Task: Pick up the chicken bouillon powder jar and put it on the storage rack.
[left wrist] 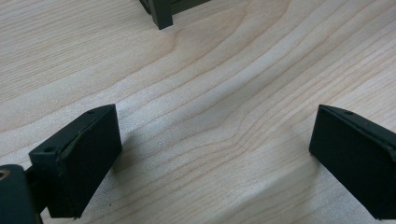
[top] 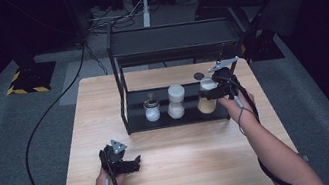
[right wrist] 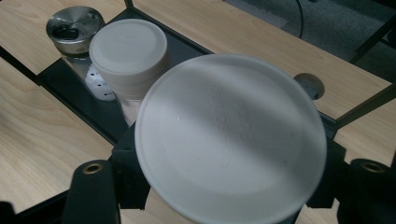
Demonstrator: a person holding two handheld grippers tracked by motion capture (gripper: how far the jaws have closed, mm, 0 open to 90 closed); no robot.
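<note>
Left gripper [top: 136, 164]: lower left of the high view, lying on the table [top: 190, 169]; in its own view I read the jaws spread wide over bare wood, nothing between them.
Right gripper [top: 213, 93]: right of centre in the high view, at the right end of the rack's lower shelf; my jaws pinch the jar just under its lid.
Jar with white lid [right wrist: 231, 140]: centre of the right gripper view, upright, tan contents seen in the high view; I cannot tell whether its base rests on the shelf.
Neighbours: a white-capped bottle [top: 176, 101] just left of it, then a small metal-topped shaker [top: 152, 110] at the left.
Rack [top: 120, 79]: black, two-tier, upper middle of the table.
Step in hand: I judge this as placing the jar on the shelf, or lifting it off.
Next move: hold the jar level, keep it clear of the bottle and the rack's right post.
</note>
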